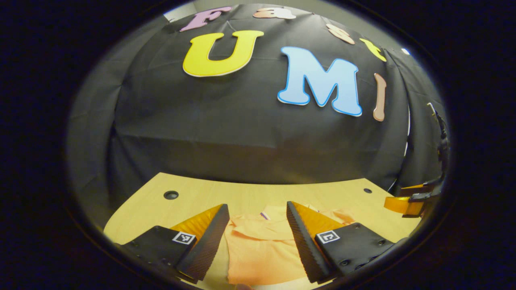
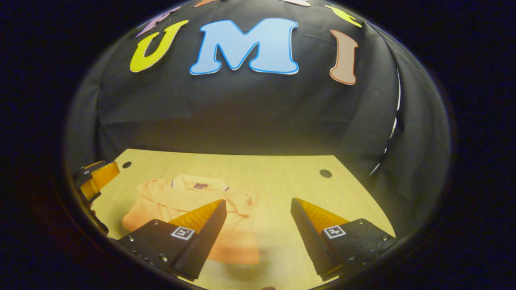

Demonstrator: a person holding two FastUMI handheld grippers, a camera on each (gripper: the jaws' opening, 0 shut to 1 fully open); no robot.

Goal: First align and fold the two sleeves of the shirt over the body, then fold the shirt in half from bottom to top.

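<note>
A peach polo shirt (image 2: 189, 201) lies flat on the wooden table (image 2: 282, 177), collar toward the far wall, its sides drawn in over the body. In the right gripper view my right gripper (image 2: 258, 201) hangs open above the table; its left finger covers the shirt's right edge. My left gripper (image 1: 257, 206) is open too, low over the shirt (image 1: 258, 249), which shows between its fingers. Each gripper appears at the edge of the other's view: the right gripper (image 1: 407, 203) far right, the left gripper (image 2: 96, 175) far left.
The table (image 1: 242, 193) has round cable holes near its back corners (image 1: 171, 195) (image 2: 325, 173). Black cloth walls stand right behind and beside the table. Bare wood lies to the right of the shirt.
</note>
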